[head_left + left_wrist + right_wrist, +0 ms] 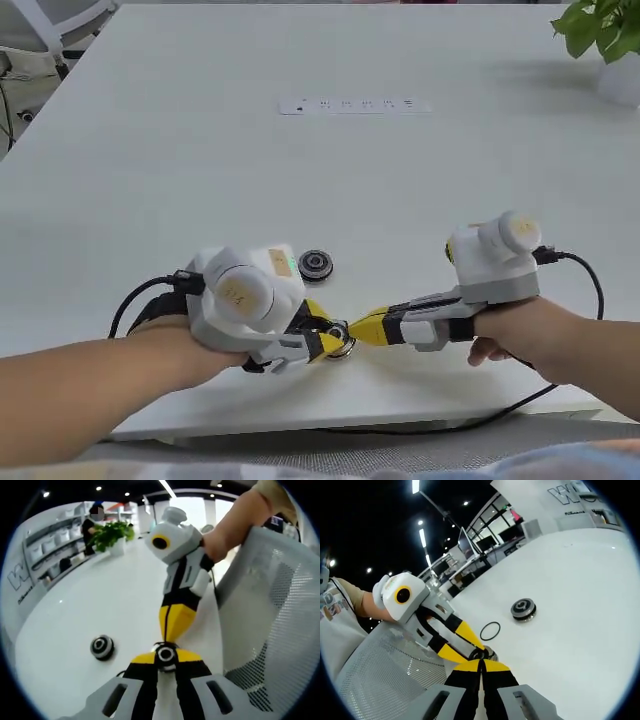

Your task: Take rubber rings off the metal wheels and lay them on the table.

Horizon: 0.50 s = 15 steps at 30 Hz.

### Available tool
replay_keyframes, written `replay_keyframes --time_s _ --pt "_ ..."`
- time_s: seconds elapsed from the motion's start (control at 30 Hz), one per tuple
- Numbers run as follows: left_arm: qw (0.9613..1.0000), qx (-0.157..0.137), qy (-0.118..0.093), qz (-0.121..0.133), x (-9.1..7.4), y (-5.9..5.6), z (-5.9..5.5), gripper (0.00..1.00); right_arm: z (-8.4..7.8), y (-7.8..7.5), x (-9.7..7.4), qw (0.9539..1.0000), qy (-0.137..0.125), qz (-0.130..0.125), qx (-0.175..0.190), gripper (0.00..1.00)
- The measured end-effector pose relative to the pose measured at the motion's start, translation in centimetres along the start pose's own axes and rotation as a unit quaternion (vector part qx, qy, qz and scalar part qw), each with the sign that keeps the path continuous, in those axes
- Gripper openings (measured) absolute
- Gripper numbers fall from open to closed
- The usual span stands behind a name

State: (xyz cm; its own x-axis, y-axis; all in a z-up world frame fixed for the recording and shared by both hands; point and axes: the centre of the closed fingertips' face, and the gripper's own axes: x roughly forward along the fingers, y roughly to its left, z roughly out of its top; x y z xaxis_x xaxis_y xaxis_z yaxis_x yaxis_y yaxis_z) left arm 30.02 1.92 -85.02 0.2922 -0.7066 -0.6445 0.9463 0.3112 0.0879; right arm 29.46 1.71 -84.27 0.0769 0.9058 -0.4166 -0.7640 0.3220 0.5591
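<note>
- the left hand-held gripper (322, 342), at the bottom centre of the head view, has its yellow jaws closed on a small metal wheel (486, 654) and holds it just above the near edge of the surface (200, 150).
- the right hand-held gripper (366, 328) comes in from the right of that frame. its jaws are pressed together with the tips right against the held wheel. whether a ring is pinched between them, i cannot tell.
- a loose rubber ring (490, 631) lies flat on the surface, near the centre of the right gripper view and just above the held wheel. so at least one ring looks to be off and laid down.
- a second metal wheel (316, 264) sits alone on the surface just above the two grippers in the head view. it shows dark bands, so it probably has rubber left on it.
- judged from this, the task is partly done: one ring is down, the held wheel is being worked on, and the second wheel looks untouched.
- a power strip (355, 105) lies towards the top centre and a plant (598, 28) sits at the upper right, both well apart from the work.
</note>
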Motion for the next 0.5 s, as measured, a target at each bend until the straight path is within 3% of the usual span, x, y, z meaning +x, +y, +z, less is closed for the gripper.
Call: replay_keyframes --time_s 0.5 --pt "1.0000 -0.003 -0.001 0.002 -0.02 0.03 -0.02 0.12 0.12 0.95 0.37 0.9999 -0.001 0.016 -0.007 0.00"
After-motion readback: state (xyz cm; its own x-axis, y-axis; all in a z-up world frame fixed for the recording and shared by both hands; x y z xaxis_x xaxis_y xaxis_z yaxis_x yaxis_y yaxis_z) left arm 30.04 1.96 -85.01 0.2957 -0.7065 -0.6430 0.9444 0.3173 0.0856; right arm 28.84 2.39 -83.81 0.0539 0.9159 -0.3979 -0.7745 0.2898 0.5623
